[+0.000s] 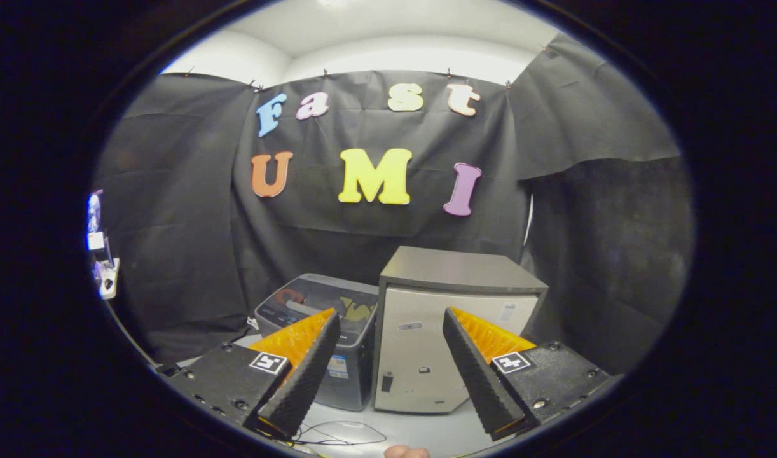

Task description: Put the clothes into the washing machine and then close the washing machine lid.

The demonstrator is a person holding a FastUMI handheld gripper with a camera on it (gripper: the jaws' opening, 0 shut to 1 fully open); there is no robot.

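Your gripper [388, 318] sits wide open with nothing between its fingers. The small grey washing machine with the dark glossy lid [318, 337] is lower centre-left, touching a silver boxy cabinet [449, 324].

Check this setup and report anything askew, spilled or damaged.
Nothing stands out. The washing machine and the grey cabinet stand upright side by side beyond the open, empty tool. The machine's lid looks shut. A thin cable lies on the table.

Washing machine [318, 337] stands left of, touching, the cabinet [452, 331].
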